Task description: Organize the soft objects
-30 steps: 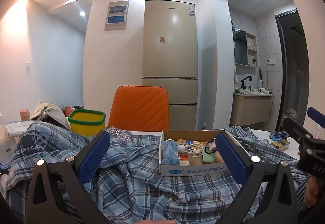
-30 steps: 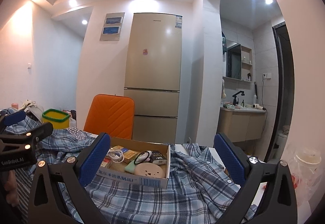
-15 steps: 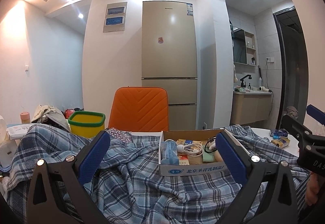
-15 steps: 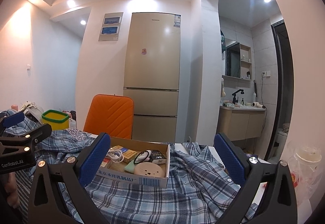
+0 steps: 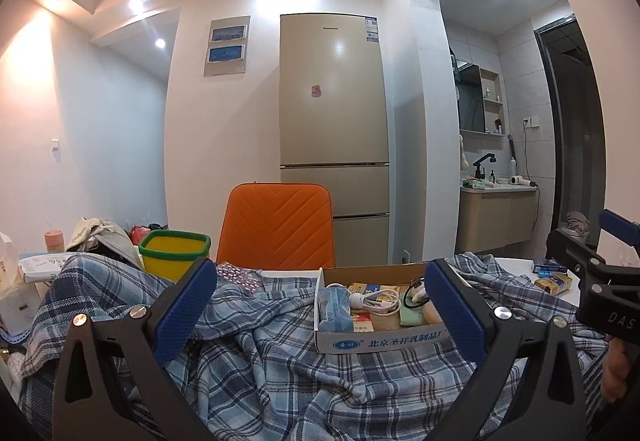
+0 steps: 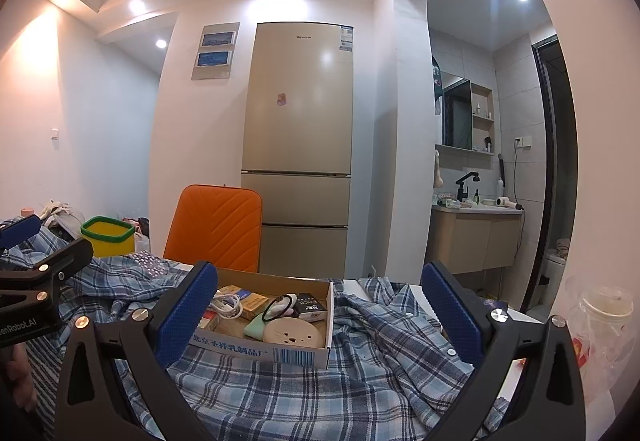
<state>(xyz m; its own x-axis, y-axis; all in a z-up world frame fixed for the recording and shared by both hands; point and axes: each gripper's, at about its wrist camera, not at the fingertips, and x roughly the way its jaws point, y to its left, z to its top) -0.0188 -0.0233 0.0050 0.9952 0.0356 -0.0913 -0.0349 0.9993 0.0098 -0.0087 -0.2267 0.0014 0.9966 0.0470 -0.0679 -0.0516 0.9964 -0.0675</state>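
A blue plaid shirt (image 5: 280, 369) lies crumpled across the table, also spread out in the right wrist view (image 6: 360, 381). On it sits an open cardboard box (image 5: 384, 339) holding cables, small packets and a round cream item; the same box (image 6: 296, 353) shows from the right. My left gripper (image 5: 320, 305) hovers open above the shirt, near the box. My right gripper (image 6: 320, 305) is open too, over the box and shirt. Nothing is held by either. Each gripper shows at the edge of the other's view.
An orange chair (image 5: 276, 225) stands behind the table, with a tall fridge (image 5: 334, 113) beyond. A yellow bin with green rim (image 5: 174, 251) and piled clutter sit at left. Small boxes (image 5: 554, 281) lie at right. A plastic cup in a bag (image 6: 604, 317) stands at far right.
Both views have tilted slightly upward, so the box and shirt sit a little lower in frame. Both grippers stay open; nothing on the table moved.
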